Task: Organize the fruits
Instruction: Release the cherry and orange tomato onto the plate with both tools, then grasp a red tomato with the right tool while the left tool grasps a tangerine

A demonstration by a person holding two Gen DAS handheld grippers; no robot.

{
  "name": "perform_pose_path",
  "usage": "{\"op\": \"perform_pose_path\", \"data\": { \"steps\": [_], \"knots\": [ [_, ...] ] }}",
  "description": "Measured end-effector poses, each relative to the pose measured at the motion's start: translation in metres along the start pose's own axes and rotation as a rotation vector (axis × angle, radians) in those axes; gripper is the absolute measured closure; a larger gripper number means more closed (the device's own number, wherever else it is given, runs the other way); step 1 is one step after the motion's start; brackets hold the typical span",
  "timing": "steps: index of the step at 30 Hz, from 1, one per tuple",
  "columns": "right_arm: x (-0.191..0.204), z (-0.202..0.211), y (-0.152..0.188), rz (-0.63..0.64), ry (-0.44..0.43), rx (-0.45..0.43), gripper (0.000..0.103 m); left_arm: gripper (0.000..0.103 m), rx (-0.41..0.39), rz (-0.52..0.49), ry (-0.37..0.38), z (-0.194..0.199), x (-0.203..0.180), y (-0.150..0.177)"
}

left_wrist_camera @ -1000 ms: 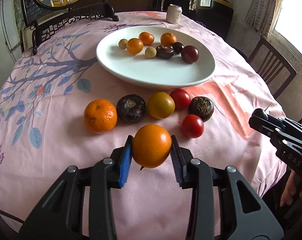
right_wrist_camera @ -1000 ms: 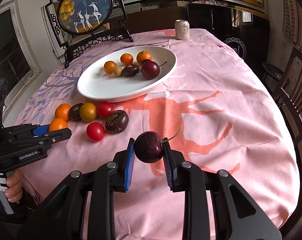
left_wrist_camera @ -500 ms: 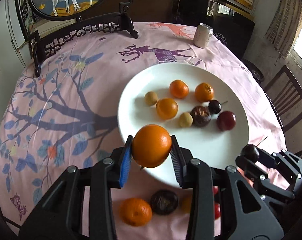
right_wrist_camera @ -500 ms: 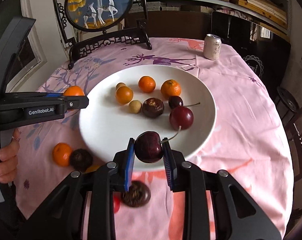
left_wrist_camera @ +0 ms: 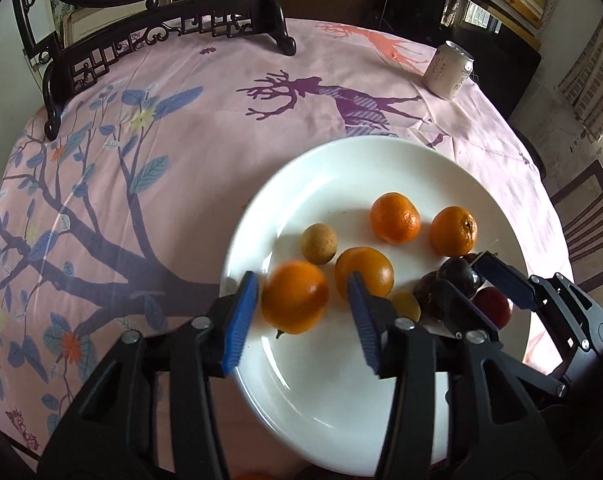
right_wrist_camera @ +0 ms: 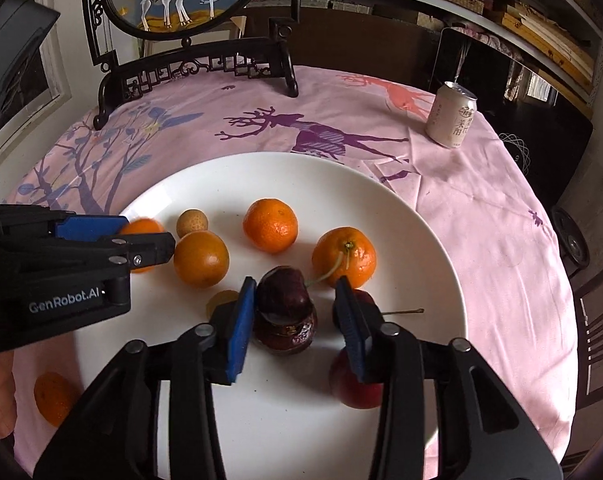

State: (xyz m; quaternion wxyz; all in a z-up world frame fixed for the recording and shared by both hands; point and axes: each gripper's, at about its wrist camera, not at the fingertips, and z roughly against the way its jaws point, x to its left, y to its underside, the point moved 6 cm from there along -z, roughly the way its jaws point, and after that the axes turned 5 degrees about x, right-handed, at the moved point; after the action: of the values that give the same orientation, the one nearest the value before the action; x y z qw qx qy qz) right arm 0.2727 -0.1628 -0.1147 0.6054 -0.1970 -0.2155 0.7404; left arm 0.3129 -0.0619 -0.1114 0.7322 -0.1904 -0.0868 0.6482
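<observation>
A: What's different from a second ago?

B: Both tools have let go. A second ago the left tool (left_wrist_camera: 303, 304) was clamped on the orange (left_wrist_camera: 294, 297) low over the near bench, and half a second ago it carried it above the plate (left_wrist_camera: 341, 420). Now its jaws stand apart, with a gap on the right side of the orange. The fruit is blurred, so I judge it is just dropping or rolling on the plate's near left part.

A: And the right one?

B: The same. The right tool (right_wrist_camera: 295, 316) held the cherry (right_wrist_camera: 282, 294) by its sides until half a second ago. Now its jaws are wide apart and the cherry sits between them, touching neither, resting on top of a dark wrinkled fruit (right_wrist_camera: 285, 330). Its stem points toward a mandarin (right_wrist_camera: 344, 257) just beyond.

A: So two more fruits are in the plate?

B: Yes, by my reading. They join the two mandarins, another orange (right_wrist_camera: 200, 258), a longan (right_wrist_camera: 192, 222) and a red plum (right_wrist_camera: 355, 388).

A: Any worry?

B: The cherry is perched, not seated, and it could roll off. The orange may also still travel.

A: What's left?

B: At least one mandarin (right_wrist_camera: 53, 398) lies on the bench at the near left. The rest of the near bench is out of sight.
</observation>
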Motion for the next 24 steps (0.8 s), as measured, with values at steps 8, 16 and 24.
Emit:
{"op": "perform_pose_path", "data": {
  "steps": [8, 16, 24],
  "knots": [
    [-0.012, 0.088, 0.051, -0.03, 0.028, -0.09, 0.047, 0.028, -0.162, -0.059, 0.001, 0.078, -0.001, 0.041],
    [0.006, 0.132, 0.167, -0.133, -0.046, -0.075, 0.047, 0.027, -0.239, -0.087, 0.009, 0.114, 0.013, 0.153],
    [0.021, 0.13, 0.181, -0.143, -0.076, -0.038, 0.047, 0.027, -0.211, -0.111, -0.031, 0.109, 0.018, 0.192]
  ]
}}
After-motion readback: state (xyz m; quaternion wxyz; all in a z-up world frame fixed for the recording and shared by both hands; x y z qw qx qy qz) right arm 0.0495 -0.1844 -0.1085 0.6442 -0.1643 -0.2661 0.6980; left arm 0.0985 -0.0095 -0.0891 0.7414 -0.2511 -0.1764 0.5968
